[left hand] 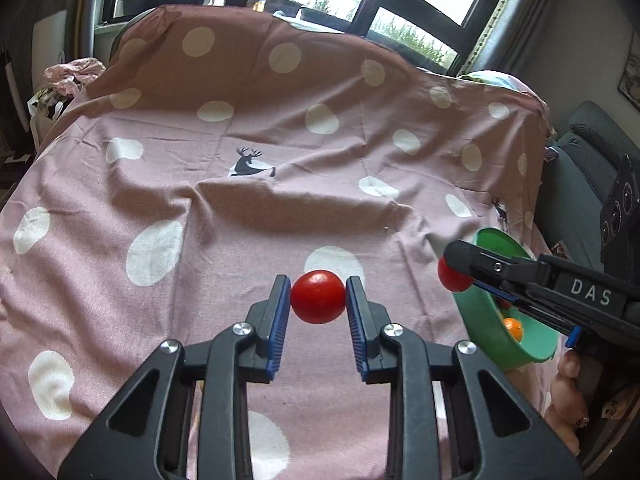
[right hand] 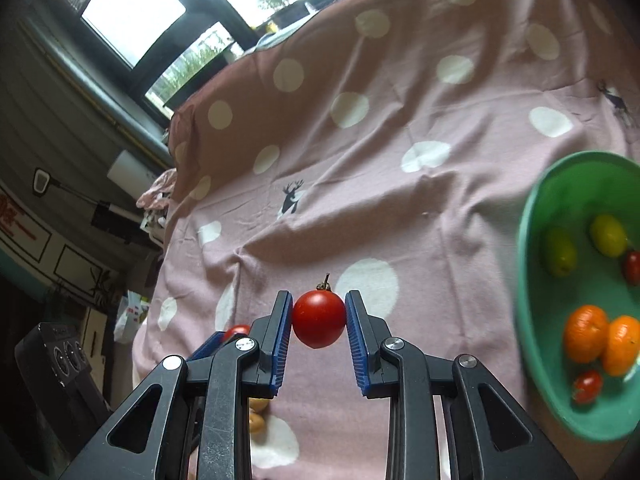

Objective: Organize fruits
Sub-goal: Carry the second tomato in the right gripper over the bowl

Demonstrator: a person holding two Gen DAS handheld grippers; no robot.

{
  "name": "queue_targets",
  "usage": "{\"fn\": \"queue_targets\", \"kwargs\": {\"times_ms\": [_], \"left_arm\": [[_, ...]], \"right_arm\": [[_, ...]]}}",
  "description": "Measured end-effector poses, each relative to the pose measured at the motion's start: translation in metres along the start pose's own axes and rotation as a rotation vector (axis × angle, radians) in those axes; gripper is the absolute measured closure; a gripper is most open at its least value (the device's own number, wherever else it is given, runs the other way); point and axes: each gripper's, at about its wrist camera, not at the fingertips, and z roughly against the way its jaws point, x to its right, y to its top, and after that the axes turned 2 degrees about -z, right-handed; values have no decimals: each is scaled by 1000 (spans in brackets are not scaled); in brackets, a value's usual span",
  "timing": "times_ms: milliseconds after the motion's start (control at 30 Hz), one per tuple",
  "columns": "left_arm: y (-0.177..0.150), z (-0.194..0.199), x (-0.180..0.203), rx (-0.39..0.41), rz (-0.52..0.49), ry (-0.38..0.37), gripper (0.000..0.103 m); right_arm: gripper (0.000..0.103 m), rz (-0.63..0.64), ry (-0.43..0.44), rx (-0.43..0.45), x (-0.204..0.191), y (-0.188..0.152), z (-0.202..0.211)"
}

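My left gripper (left hand: 318,298) is shut on a red cherry tomato (left hand: 318,297) and holds it above the pink dotted cloth (left hand: 240,208). My right gripper (right hand: 319,314) is shut on another red cherry tomato (right hand: 319,318) with a short stem. In the left wrist view the right gripper (left hand: 452,268) reaches in from the right, its tomato (left hand: 450,278) beside the rim of the green bowl (left hand: 480,320). The green bowl (right hand: 532,280) holds two oranges (right hand: 586,334), two green fruits (right hand: 560,252) and small red tomatoes (right hand: 586,386). The left gripper's tomato (right hand: 236,331) shows at the lower left in the right wrist view.
The cloth covers a table (left hand: 360,100) that rises at the back under windows. A dark seat and a black device (left hand: 616,208) stand to the right. Small yellowish fruits (right hand: 256,414) lie on the cloth under my right gripper. A hand (left hand: 568,396) shows at the lower right.
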Motion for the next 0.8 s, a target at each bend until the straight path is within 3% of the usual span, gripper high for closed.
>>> {"fn": "queue_targets", "kwargs": {"times_ms": [267,467,633,800], "left_arm": [[3,25,63,61,-68,-137,75],[5,17,112,67,-126,-230,75],[9,-5,145,26,-121,-324,75],[6,-29,175,-22,-152,-335,75]], "right_arm": [[74,-55,-115,163,32,-8,65],[74,-75,-170,284,52,-6,104],[74,-137,-236,316,83,-4,122],[74,-200,-241,312,113,-4,129]]}}
